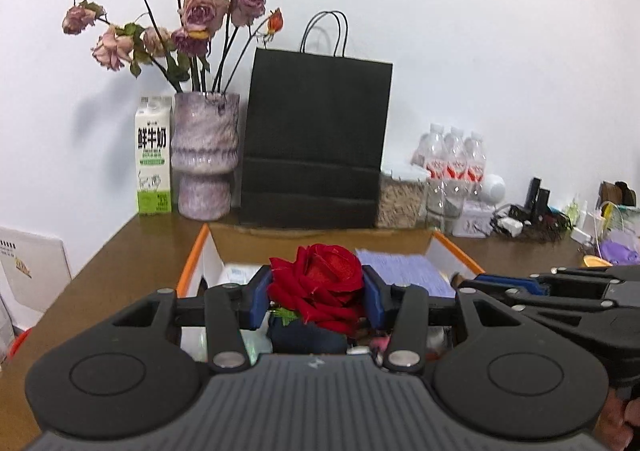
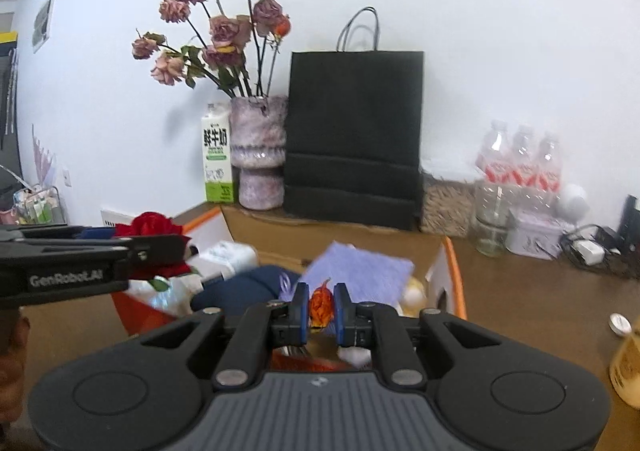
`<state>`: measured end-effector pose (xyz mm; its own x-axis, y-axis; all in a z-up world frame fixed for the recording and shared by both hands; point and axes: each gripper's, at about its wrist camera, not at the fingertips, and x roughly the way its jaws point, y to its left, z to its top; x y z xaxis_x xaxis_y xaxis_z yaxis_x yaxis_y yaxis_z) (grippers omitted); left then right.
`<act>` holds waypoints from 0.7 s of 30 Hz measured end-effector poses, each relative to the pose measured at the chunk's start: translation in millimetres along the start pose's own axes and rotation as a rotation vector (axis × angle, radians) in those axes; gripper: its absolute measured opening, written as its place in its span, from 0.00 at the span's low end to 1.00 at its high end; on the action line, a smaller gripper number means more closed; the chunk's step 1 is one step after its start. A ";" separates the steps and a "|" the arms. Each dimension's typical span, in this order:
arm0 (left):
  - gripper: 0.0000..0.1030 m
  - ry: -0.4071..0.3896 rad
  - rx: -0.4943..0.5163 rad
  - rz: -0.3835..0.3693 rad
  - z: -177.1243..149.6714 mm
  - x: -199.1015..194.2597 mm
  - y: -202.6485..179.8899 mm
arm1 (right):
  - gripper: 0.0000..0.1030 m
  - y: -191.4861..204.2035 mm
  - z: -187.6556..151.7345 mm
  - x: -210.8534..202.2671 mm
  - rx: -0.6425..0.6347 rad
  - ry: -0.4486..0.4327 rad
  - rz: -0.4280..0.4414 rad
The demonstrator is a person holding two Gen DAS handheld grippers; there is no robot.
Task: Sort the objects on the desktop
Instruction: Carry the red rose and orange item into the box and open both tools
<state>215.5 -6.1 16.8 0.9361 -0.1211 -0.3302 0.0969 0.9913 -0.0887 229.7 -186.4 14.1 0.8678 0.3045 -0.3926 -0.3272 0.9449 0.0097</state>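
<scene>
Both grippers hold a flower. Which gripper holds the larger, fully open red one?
The left gripper. It is shut on a big red rose in full bloom. The right gripper pinches a small orange bud, much narrower and still closed.

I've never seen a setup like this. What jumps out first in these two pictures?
A bright red rose pinched in the left gripper, held over an open cardboard box of odds and ends. The right gripper is shut on a small orange flower above the same box. Behind, against the wall, a vase of dried roses stands beside a black paper bag.
</scene>
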 end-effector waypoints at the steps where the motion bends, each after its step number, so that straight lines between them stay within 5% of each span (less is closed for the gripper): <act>1: 0.46 -0.006 0.000 0.001 3.8 3.4 1.3 | 0.11 1.5 5.1 6.0 0.002 -0.004 0.006; 9: 0.46 -0.020 -0.014 0.039 18.7 35.1 16.9 | 0.11 14.4 29.9 49.2 0.007 -0.018 0.033; 21: 0.46 0.060 -0.025 0.067 11.1 90.6 43.2 | 0.11 15.8 28.7 117.9 -0.002 0.046 0.062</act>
<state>308.3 26.3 -6.5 0.9183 -0.0576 -0.3917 0.0252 0.9958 -0.0875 337.6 -132.1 -5.6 0.8279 0.3567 -0.4329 -0.3806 0.9241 0.0336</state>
